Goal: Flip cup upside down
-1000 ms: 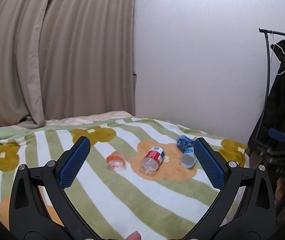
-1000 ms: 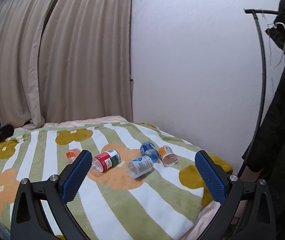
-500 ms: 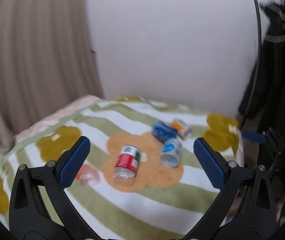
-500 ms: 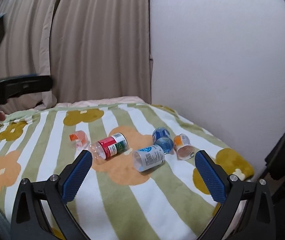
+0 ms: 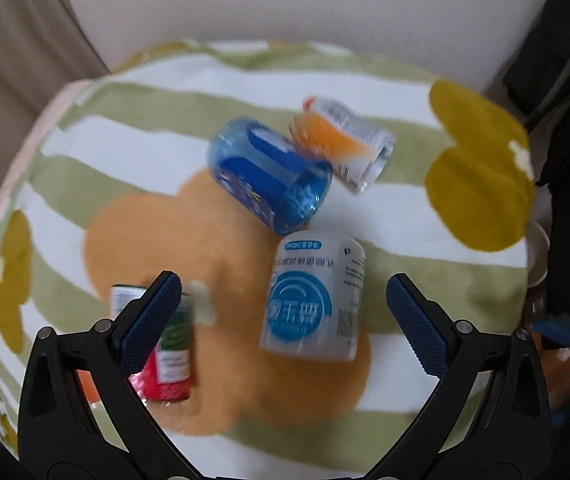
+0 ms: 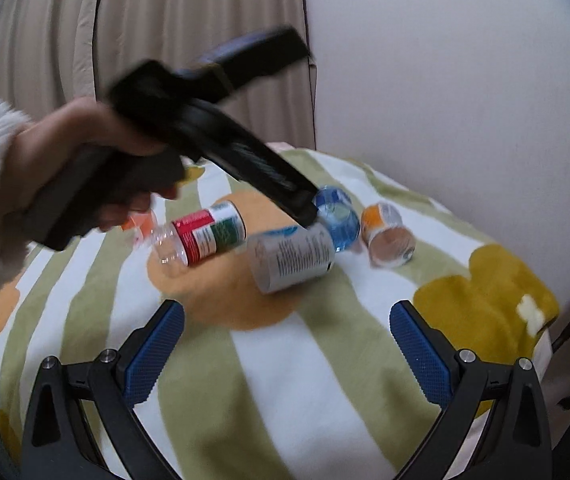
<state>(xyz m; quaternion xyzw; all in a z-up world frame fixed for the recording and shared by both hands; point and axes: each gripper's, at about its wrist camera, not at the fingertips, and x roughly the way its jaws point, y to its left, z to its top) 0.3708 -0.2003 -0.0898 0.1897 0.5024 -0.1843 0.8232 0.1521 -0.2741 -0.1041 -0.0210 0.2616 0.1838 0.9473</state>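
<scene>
Several cups lie on their sides on a striped flower blanket [image 5: 365,440]. A white cup with a blue label [image 5: 313,300] lies between my left gripper's open fingers; it also shows in the right wrist view [image 6: 291,258]. A blue cup [image 5: 269,172], an orange cup [image 5: 345,136] and a red-labelled cup [image 5: 169,352] lie around it. My left gripper [image 5: 285,320] is open and hovers over the white cup; in the right wrist view its finger [image 6: 269,176] reaches down beside it. My right gripper [image 6: 287,344] is open and empty over the blanket.
The red-labelled cup [image 6: 205,236], blue cup [image 6: 339,216] and orange cup [image 6: 387,234] lie close together. A small orange cup [image 6: 141,224] lies behind the hand. Wall and curtain stand behind; the blanket's edge drops off at right, with dark clothing there.
My left gripper has swung right and down fast, from far back to just over the white cup. My right gripper has come a little closer to the cups.
</scene>
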